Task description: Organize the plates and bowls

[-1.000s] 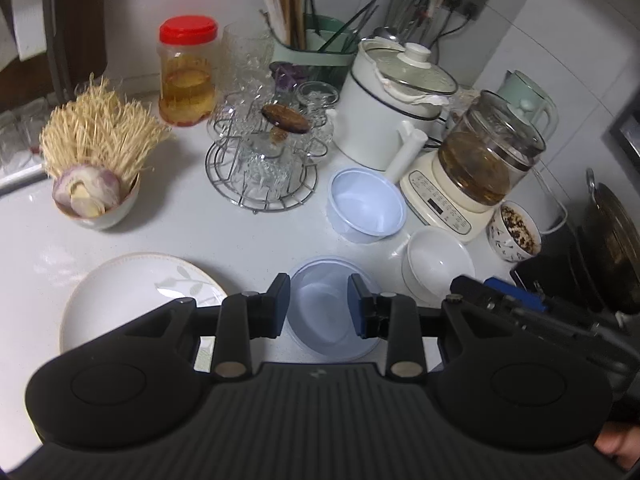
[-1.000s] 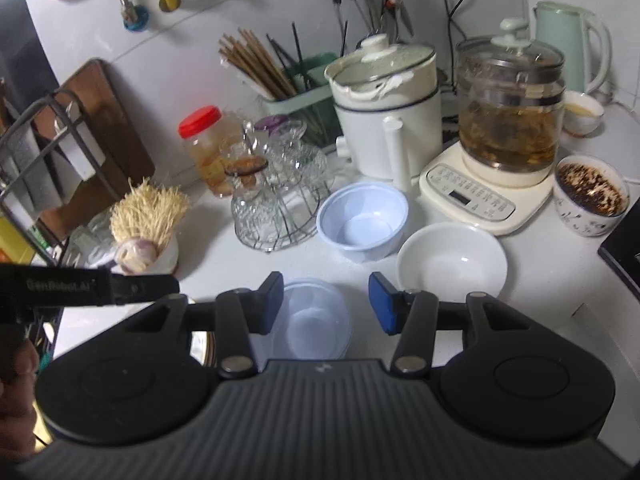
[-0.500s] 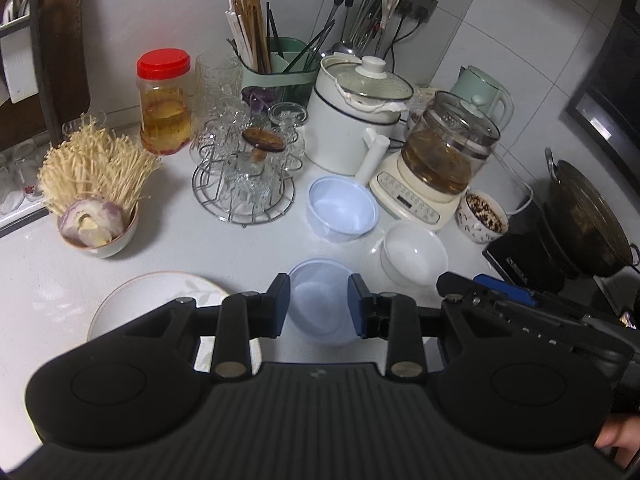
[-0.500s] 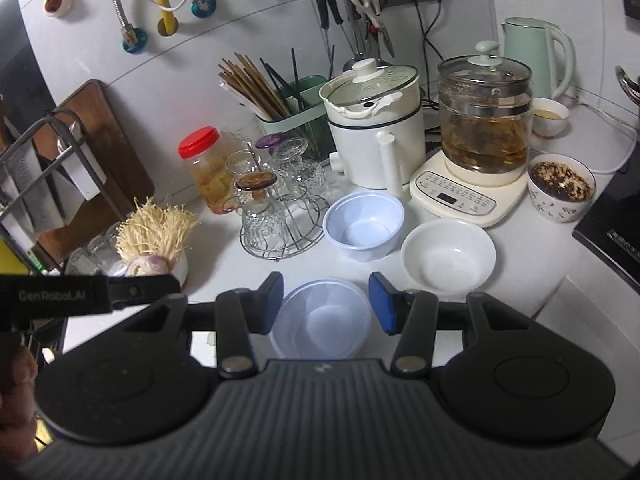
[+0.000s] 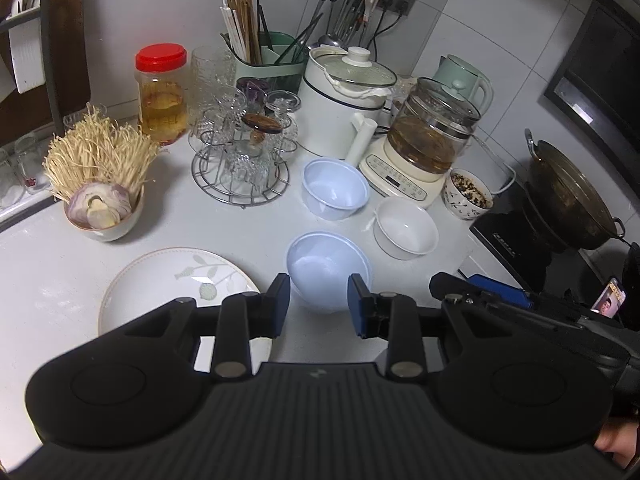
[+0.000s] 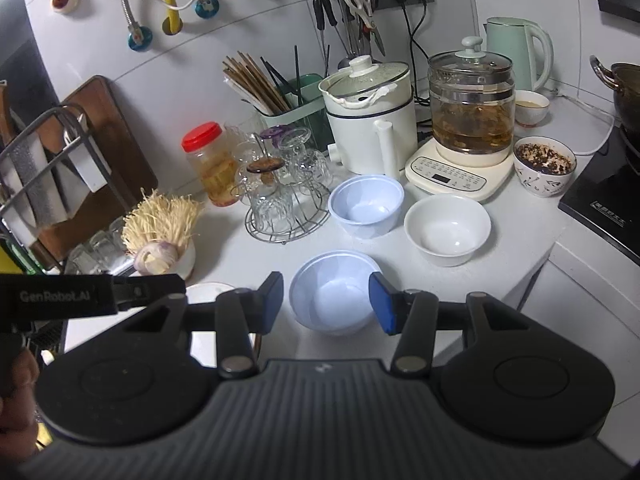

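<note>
A pale blue plastic bowl (image 5: pixel 328 268) (image 6: pixel 332 296) stands upright on the white counter, seen through the gap of each gripper but lower and beyond the pads. My left gripper (image 5: pixel 318 306) is open and empty. So is my right gripper (image 6: pixel 328 304), held a little wider. Farther back stand a second blue bowl (image 5: pixel 335 194) (image 6: pixel 366 204) and, to its right, a white bowl (image 5: pixel 406 232) (image 6: pixel 447 228). A white plate with a leaf pattern (image 5: pixel 176 284) (image 6: pixel 208 292) lies left of the near bowl, partly hidden by my fingers.
Behind the bowls are a wire rack of glasses (image 5: pixel 240 160), a red-lidded jar (image 5: pixel 162 92), a white pot (image 5: pixel 344 108), a glass kettle on its base (image 5: pixel 428 144) and a patterned bowl of seeds (image 5: pixel 468 194). A bowl of enoki mushrooms (image 5: pixel 100 184) stands left. A hob with a wok (image 5: pixel 568 196) is right, past the counter's edge.
Both grippers have drawn back and slightly up from the counter, so the bowls and plate look smaller and farther off. The jaws keep the same gap, and nothing on the counter has moved.
</note>
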Available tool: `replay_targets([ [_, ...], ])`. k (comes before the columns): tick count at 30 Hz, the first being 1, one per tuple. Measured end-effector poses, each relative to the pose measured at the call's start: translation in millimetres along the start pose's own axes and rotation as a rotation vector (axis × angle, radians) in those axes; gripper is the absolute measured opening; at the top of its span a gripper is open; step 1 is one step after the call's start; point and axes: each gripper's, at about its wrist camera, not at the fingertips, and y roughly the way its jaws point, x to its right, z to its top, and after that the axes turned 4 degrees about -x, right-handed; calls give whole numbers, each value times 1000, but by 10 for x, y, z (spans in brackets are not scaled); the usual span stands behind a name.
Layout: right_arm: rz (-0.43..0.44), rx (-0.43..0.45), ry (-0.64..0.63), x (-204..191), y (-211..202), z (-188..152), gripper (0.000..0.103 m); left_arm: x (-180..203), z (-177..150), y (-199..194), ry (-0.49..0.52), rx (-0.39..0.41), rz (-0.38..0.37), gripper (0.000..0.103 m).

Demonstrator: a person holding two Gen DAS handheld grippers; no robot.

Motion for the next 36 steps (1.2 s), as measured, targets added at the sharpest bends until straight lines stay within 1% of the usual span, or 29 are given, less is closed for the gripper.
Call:
replay_targets([
  [5, -35, 8, 4, 19, -52, -34, 51, 17, -31, 51, 5, -13, -25, 36],
  [10, -62, 7, 27, 128, -79, -86, 51, 107, -35, 172, 16, -28, -50, 36],
  [15, -94, 3, 65, 323, -69, -97, 51, 246, -17, 335, 34, -53, -76, 36],
  [17, -99, 5, 77, 401, -55, -87, 51, 314, -7, 377, 41, -50, -89, 36],
  [24, -109, 0, 106, 664, 50, -38, 51, 517, 110, 683, 44, -72, -98, 37],
  [28, -105, -6, 118, 828, 160, 90, 51, 597, 222, 878, 32, -80, -82, 47],
  [31, -100, -16, 123, 943, 290, 207, 51, 637, 324, 1055, 17, -93, -72, 51],
  [36, -81, -50, 139, 1157, 553, 399, 51, 708, 529, 1367, -1, -116, -50, 53],
])
